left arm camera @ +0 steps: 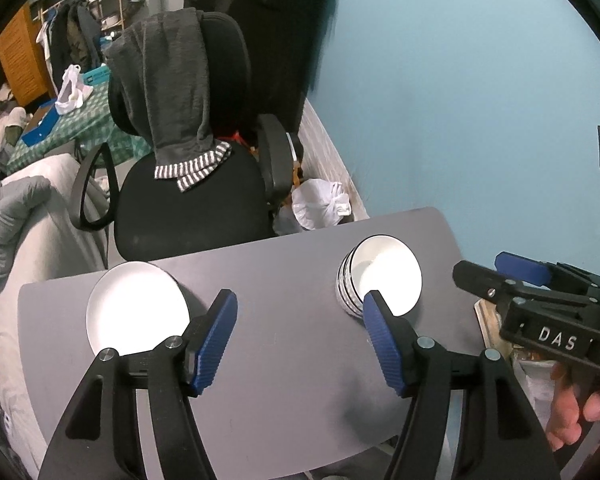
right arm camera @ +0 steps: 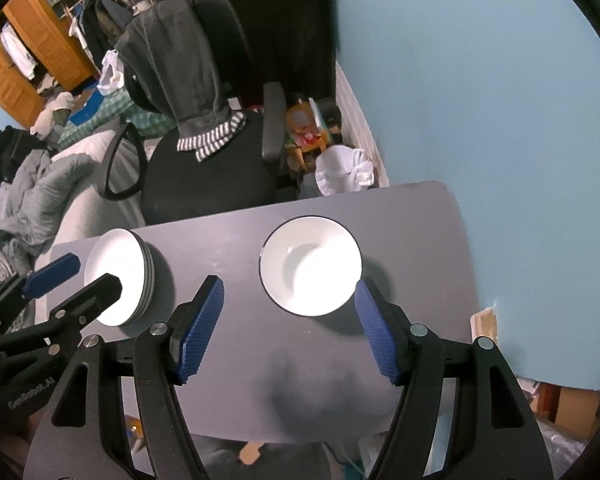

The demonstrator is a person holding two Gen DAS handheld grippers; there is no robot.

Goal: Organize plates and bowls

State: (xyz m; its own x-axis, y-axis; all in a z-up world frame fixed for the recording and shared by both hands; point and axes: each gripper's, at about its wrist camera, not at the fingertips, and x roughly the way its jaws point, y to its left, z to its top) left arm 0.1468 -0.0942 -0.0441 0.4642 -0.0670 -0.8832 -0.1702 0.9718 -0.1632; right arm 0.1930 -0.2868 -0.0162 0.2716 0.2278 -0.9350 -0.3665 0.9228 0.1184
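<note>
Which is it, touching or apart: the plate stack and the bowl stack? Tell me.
Apart. The right wrist view shows bare grey table running between the plate stack on the left and the bowl stack on the right.

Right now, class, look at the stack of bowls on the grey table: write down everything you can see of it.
The stack of bowls looks like glossy white ceramic with a thin dark rim. From the left wrist view, dark stripes ring the nested outer walls, showing several bowls. The top bowl is empty and upright. The stack rests on the grey table, right of the stack of plates. Neither tool touches it.
</note>
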